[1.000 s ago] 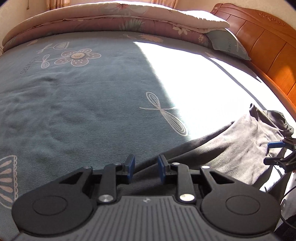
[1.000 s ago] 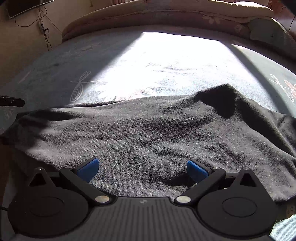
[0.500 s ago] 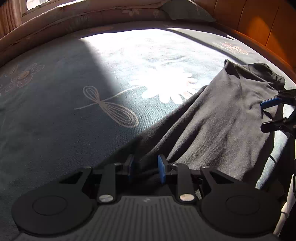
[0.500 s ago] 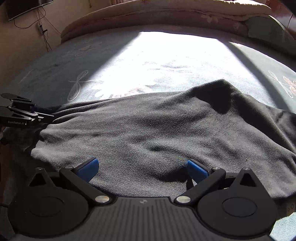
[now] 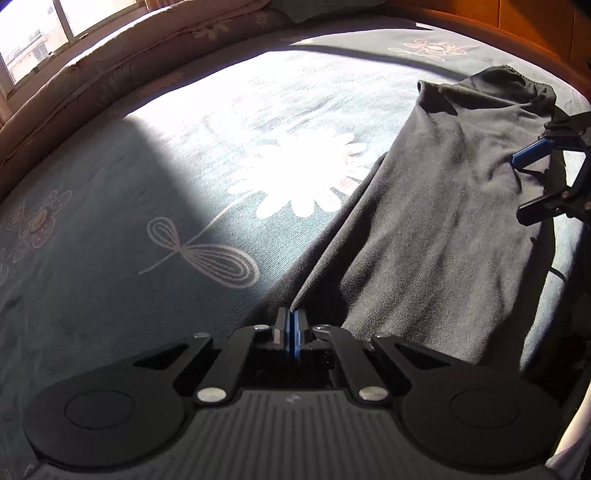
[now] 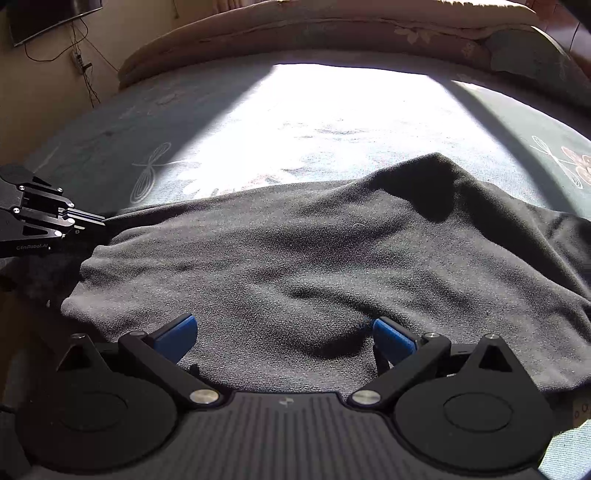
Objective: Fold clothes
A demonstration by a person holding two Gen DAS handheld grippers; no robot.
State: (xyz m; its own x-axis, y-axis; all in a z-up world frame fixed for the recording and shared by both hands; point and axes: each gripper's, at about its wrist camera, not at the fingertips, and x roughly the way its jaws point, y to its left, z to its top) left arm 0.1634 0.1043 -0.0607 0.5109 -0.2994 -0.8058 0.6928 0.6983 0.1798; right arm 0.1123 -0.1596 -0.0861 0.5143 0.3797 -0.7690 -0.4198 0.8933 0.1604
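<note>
Left gripper (image 5: 291, 320): I see its blue pads pressed together, clamped on an edge fold of the dark grey garment (image 5: 443, 229). From my right wrist view the same gripper sits at the far left, pinched tight on the cloth's corner there.

Right gripper (image 6: 282, 332): jaws spread wide, blue pads (image 6: 177, 332) well apart, holding nothing. It sits low over the garment's near edge; the cloth lies between and under the pads, and I cannot tell if the right pad touches it. In the left wrist view this gripper shows at the right edge, also spread, over the cloth.

Garment: spread across the bed (image 5: 110, 258) near its edge, lying mostly flat with soft wrinkles and one raised peak toward the far side. A gathered hem or waistband end lies toward the wooden headboard (image 5: 535, 40).

Bed: teal cover with dragonfly (image 5: 207, 254) and flower prints, a bright patch of sunlight across the middle. Rolled quilt (image 6: 332, 29) along the far side. Window (image 5: 44, 33) at upper left in the left wrist view.
</note>
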